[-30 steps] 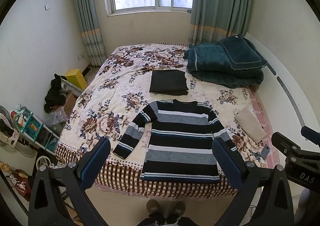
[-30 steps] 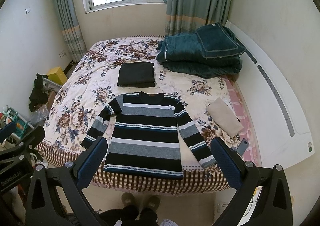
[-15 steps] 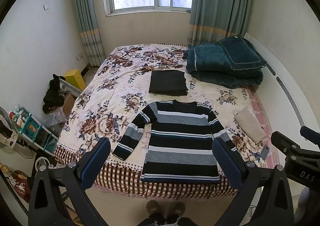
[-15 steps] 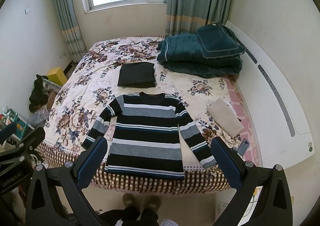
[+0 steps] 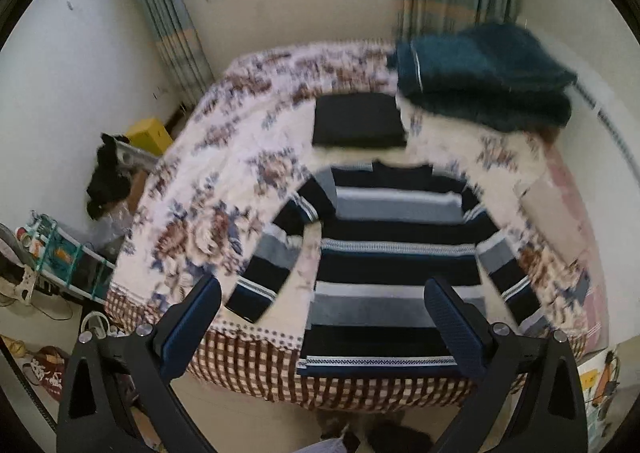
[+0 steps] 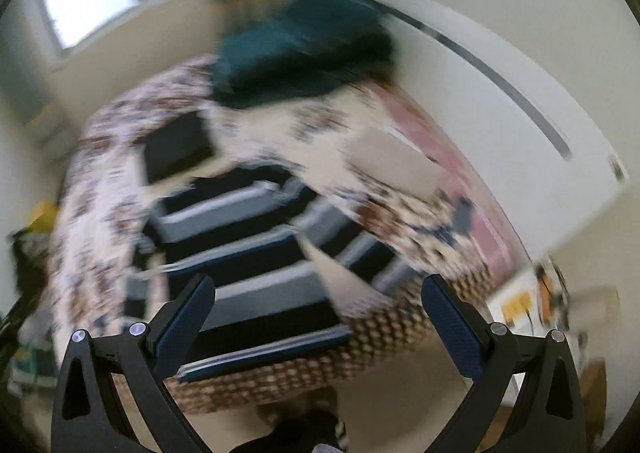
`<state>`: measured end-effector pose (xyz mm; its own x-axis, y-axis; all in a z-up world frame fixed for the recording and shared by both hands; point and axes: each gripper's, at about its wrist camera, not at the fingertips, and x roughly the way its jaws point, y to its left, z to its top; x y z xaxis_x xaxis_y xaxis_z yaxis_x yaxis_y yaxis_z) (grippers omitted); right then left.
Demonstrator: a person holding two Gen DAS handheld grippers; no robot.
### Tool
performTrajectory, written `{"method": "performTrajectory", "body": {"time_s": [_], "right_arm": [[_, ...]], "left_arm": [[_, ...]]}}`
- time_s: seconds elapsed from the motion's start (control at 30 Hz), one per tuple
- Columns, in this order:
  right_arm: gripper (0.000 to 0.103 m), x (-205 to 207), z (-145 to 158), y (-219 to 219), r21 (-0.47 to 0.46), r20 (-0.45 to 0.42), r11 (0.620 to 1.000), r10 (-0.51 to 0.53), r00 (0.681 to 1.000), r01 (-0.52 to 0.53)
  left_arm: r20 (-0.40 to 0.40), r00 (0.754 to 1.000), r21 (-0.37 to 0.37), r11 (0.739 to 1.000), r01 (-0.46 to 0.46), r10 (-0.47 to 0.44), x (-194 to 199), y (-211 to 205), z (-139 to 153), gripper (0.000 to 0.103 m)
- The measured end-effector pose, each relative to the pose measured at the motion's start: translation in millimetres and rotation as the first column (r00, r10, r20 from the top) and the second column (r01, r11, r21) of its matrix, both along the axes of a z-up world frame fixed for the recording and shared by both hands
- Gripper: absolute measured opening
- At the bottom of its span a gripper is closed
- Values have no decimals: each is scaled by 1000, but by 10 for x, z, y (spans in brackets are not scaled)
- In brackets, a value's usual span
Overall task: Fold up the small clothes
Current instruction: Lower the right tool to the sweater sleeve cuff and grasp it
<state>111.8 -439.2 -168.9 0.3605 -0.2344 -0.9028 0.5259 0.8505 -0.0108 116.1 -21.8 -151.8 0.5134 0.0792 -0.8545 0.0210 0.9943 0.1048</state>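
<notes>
From my seat both tongs hang wide open off the foot of the bed, nothing between them and the sweater. Bare quilt left of its sleeve gives room. Behind the collar sits a dark folded pile, a teal blanket blocks the far right corner, and a beige cloth crowds the right edge.

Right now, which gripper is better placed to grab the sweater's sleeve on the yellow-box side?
Left, probably. The left gripper is open, with that sleeve just ahead of its fingers. The right gripper, also open, faces the sweater's other side.
</notes>
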Motion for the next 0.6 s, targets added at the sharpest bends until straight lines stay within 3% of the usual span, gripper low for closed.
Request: {"method": "performTrajectory", "body": {"time_s": [0.17, 0.33, 0.47, 0.53, 0.6], "right_arm": [[103, -55, -1078, -1035, 39, -119, 982, -181, 976, 187], [103, -52, -2492, -2173, 171, -187, 919, -323, 928, 354], [103, 106, -3711, -2672, 224, -270, 886, -343, 900, 406], [102, 178, -4168, -2778, 255, -316, 862, -355, 880, 439], [102, 217, -4738, -2871, 327, -385, 801, -372, 845, 502]], "left_arm": [[-94, 996, 51, 999, -2, 7, 320, -243, -771, 103], [-164, 985, 116, 993, -30, 49, 687, -534, -1537, 103], [-228, 967, 137, 987, -85, 115, 922, -675, -2167, 103], [-272, 952, 154, 983, -99, 139, 1040, -765, -2526, 103], [-331, 931, 186, 978, -94, 152, 1151, -853, -2854, 103]]}}
